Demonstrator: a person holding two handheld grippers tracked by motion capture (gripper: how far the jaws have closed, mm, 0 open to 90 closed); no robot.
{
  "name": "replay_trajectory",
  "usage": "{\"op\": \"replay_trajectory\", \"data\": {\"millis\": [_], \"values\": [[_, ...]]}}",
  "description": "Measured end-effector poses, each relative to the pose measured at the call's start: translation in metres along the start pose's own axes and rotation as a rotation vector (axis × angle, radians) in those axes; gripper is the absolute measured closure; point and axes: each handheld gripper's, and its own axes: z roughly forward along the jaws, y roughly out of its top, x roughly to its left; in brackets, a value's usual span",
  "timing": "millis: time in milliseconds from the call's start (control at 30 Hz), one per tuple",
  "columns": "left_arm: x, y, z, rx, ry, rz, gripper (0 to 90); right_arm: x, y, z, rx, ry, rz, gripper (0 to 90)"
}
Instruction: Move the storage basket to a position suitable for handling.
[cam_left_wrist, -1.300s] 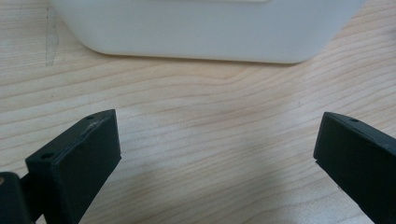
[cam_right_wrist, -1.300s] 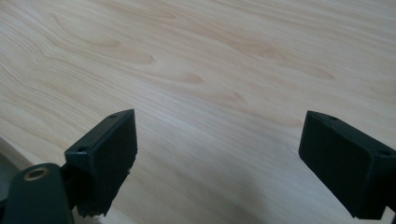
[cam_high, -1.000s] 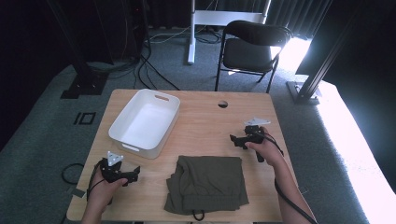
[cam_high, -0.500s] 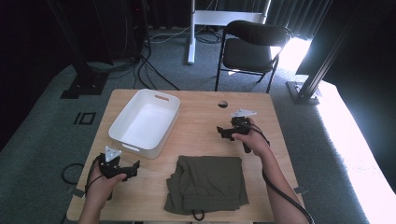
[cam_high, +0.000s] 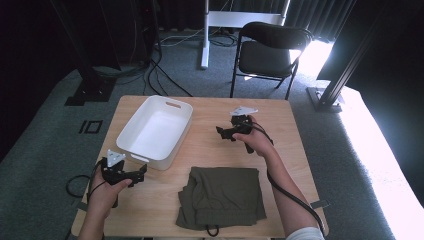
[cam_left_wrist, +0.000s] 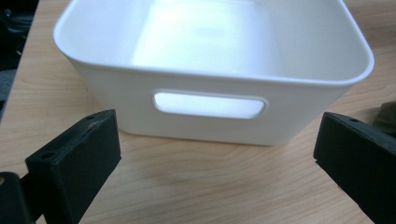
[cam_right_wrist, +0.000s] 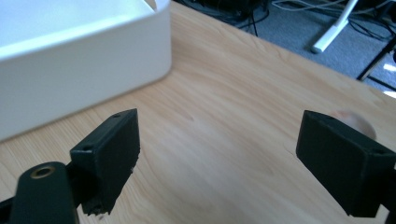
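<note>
A white bin (cam_high: 156, 131) sits empty at the tabletop's (cam_high: 210, 152) upper left. Folded olive cloth (cam_high: 221, 196) lies lower centre. The left claw (cam_high: 139, 173), spread, faces the bin's handle slot (cam_left_wrist: 208, 104); the right claw (cam_high: 220, 132), spread, hovers centre.

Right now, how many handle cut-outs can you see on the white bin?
2. One is in the bin's far end wall; the other is in the near end wall, facing the left gripper.
</note>
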Motion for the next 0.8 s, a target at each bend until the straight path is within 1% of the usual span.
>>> {"op": "replay_trajectory", "data": {"millis": [133, 233, 333, 433, 567, 633, 733, 800], "values": [[0.002, 0.005, -0.001, -0.013, 0.006, -0.012, 1.8, 0.006, 0.013, 0.008, -0.008, 0.007, -0.011, 13.4], [0.004, 0.010, -0.002, -0.022, 0.011, -0.013, 1.8, 0.012, 0.022, 0.015, -0.016, 0.014, -0.024, 13.5], [0.006, 0.015, -0.001, -0.026, 0.007, -0.015, 1.8, 0.018, 0.032, 0.023, -0.020, 0.027, -0.029, 13.5], [0.010, 0.020, 0.002, -0.033, 0.014, -0.029, 1.8, 0.023, 0.040, 0.034, -0.024, 0.048, -0.028, 13.4], [0.013, 0.025, 0.005, -0.036, 0.020, -0.031, 1.8, 0.031, 0.050, 0.047, -0.024, 0.049, -0.044, 13.4], [0.013, 0.027, 0.006, -0.037, 0.023, -0.034, 1.9, 0.034, 0.055, 0.053, -0.032, 0.050, -0.043, 13.4], [0.013, 0.029, 0.009, -0.039, 0.029, -0.038, 1.8, 0.037, 0.062, 0.064, -0.052, 0.040, -0.047, 13.5], [0.013, 0.029, 0.012, -0.040, 0.033, -0.042, 1.8, 0.039, 0.066, 0.070, -0.057, 0.034, -0.041, 13.5]]}}
